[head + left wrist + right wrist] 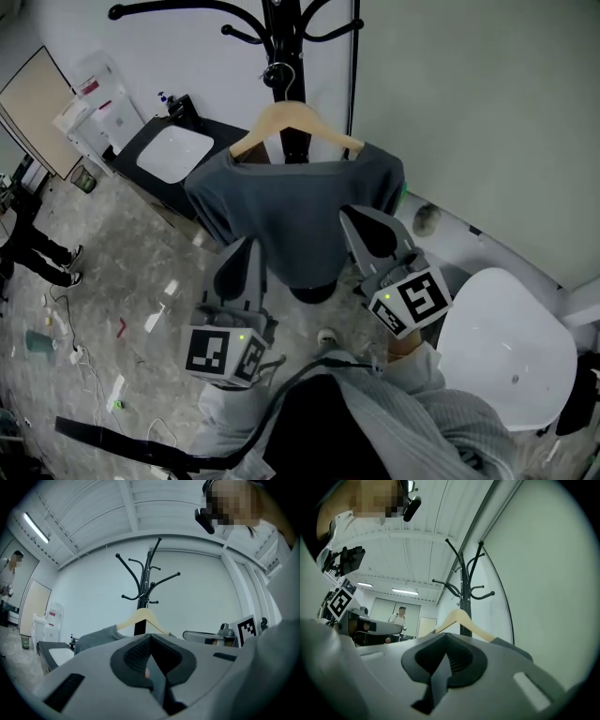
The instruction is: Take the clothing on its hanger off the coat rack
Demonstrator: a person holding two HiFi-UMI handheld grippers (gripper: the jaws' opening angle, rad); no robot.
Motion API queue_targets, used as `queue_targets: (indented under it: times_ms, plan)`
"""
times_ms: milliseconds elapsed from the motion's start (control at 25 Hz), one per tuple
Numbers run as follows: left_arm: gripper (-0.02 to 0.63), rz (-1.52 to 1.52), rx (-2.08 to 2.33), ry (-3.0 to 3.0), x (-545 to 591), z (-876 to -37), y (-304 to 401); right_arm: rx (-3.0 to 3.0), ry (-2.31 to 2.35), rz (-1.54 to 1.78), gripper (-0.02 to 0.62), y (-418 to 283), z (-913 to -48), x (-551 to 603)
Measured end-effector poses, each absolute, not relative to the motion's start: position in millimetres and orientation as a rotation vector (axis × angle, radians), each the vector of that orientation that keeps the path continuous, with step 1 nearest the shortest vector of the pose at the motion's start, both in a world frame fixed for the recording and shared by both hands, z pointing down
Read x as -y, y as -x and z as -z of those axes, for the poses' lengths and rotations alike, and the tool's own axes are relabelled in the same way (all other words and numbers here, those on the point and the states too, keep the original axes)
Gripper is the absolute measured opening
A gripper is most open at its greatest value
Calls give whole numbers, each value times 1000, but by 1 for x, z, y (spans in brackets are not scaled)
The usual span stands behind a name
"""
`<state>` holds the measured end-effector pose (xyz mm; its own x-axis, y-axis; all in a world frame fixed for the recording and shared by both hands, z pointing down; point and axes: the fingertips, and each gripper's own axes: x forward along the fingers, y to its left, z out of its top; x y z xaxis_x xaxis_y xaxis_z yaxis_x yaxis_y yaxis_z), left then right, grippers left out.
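A dark grey shirt [295, 211] hangs on a pale wooden hanger [292, 117], whose hook is on the black coat rack [277, 37]. My left gripper [251, 246] is shut and empty, just in front of the shirt's lower left part. Also shut with nothing in it, my right gripper [349, 217] is close to the shirt's right side. In the left gripper view the hanger [143, 617], shirt [96, 639] and rack [146, 576] rise beyond the shut jaws [151, 637]. The right gripper view shows the hanger [464, 620] and rack [464, 592] past its shut jaws [446, 637].
A white chair [506, 352] stands at the right, near the pale wall [469, 103]. A dark cabinet with a white basin [173, 152] is left of the rack. Cables and small items litter the mottled floor [122, 309]. A person's legs [37, 248] show at the far left.
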<state>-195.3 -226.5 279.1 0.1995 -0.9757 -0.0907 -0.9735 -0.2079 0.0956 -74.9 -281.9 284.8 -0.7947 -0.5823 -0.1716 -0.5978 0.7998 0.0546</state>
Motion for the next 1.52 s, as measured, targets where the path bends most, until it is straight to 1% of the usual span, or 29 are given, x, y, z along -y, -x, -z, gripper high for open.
queue_targets:
  times_ms: [160, 400, 600, 840, 960, 1000, 1040, 1080, 1120, 1160, 1280, 1360, 1520]
  plan:
    - [5, 231, 1996, -2424, 273, -265, 206, -2833, 899, -229, 2, 79, -263, 328]
    - [5, 201, 1942, -2457, 319, -268, 213, -2854, 886, -261, 2, 90, -260, 363]
    - [5, 148, 1885, -2542, 333, -258, 215, -2852, 937, -279, 2, 87, -255, 374]
    - [5, 88, 1924, -2683, 338, -225, 228, -2857, 883, -387, 3, 72, -224, 379]
    - [8, -17, 1912, -2767, 340, -214, 235, -2952, 776, -452, 26, 72, -214, 384]
    - [17, -72, 1897, -2788, 340, -214, 238, -2993, 733, -472, 48, 72, -212, 385]
    - [68, -133, 1886, -2807, 341, -213, 241, -3036, 688, -485, 79, 73, -210, 387]
    - [123, -196, 1881, -2823, 343, -211, 245, -3078, 641, -496, 124, 74, -210, 388]
    - [132, -263, 1881, -2834, 345, -211, 249, -3118, 599, -510, 154, 76, -210, 389]
    - [157, -334, 1878, -2842, 348, -211, 253, -3157, 564, -526, 183, 77, -212, 391]
    - [201, -525, 1817, -2883, 361, -217, 258, -3257, 471, -538, 206, 84, -219, 400]
    - [215, -637, 1748, -2933, 370, -223, 253, -3320, 388, -500, 206, 92, -224, 406]
    - [219, -859, 1534, -3024, 381, -242, 237, -3478, 167, -393, 206, 111, -242, 409]
